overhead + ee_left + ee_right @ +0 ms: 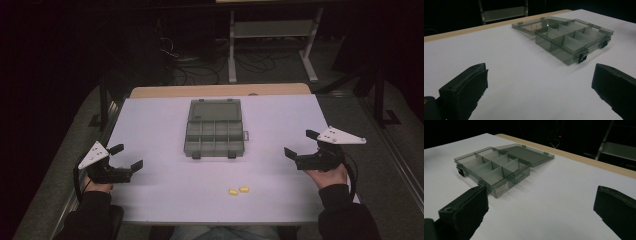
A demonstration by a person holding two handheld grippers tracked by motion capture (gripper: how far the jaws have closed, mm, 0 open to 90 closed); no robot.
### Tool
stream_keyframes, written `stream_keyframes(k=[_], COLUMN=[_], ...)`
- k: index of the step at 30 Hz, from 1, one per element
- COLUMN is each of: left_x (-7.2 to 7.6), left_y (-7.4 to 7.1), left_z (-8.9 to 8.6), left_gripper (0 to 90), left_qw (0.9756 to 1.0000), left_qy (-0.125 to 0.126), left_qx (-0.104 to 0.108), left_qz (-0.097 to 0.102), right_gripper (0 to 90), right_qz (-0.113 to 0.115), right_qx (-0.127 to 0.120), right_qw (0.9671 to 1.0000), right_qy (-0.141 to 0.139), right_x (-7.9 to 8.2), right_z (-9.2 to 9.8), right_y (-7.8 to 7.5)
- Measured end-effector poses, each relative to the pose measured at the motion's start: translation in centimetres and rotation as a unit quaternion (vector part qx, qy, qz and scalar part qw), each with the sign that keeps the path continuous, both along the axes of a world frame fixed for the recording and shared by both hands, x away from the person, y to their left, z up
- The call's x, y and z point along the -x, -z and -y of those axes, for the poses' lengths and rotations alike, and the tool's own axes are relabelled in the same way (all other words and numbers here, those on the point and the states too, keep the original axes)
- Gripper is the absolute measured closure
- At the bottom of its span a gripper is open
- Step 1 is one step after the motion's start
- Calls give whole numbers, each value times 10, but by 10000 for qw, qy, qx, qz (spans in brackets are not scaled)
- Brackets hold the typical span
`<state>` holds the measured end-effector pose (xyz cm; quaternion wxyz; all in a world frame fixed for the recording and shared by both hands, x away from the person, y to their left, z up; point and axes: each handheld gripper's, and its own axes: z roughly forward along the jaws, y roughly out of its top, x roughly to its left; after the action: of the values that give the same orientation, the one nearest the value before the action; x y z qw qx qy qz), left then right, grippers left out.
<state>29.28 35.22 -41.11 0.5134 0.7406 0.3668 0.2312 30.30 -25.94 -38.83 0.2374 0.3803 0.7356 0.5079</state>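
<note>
We hold both claws wide open and empty, the left claw point(123, 156) near the left edge of the table point(150, 190) and the right claw point(300, 143) near the right edge. Between them, toward the far edge, lies the compartment organiser box point(215, 137), smoky and see-through, its lid point(216, 110) folded flat back onto the table. The compartments look empty, as far as we can tell. Two small yellow pieces point(238, 190) lie close together near the near edge, a little right of centre, well apart from either claw and from the box.

We judge the work ahead to be picking up those yellow pieces and dropping them into the compartments, and that is where trouble may start. The pieces are small and rounded; a claw closing off-centre could squirt one away, and with the near edge so close it could roll off the table. Because the two lie almost touching, reaching for one may knock the other aside. The box looks light and stands loose on the smooth table, so a claw bumping its wall or its front latches point(583, 57) may shove it. A piece released from too high may bounce off a divider point(489, 165) into the wrong compartment.
</note>
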Motion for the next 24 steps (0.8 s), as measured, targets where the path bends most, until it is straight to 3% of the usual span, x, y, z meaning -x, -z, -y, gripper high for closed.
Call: stream_keyframes(k=[24], left_x=[1], left_y=[1], left_z=[2], left_gripper=[0], left_qw=[9999], left_qy=[88], left_qx=[31], left_qz=[-102], right_gripper=[0], right_qz=[-190], right_qx=[165], right_qw=[9996], right_qy=[-157], right_x=[-4], right_z=[-3], right_y=[2])
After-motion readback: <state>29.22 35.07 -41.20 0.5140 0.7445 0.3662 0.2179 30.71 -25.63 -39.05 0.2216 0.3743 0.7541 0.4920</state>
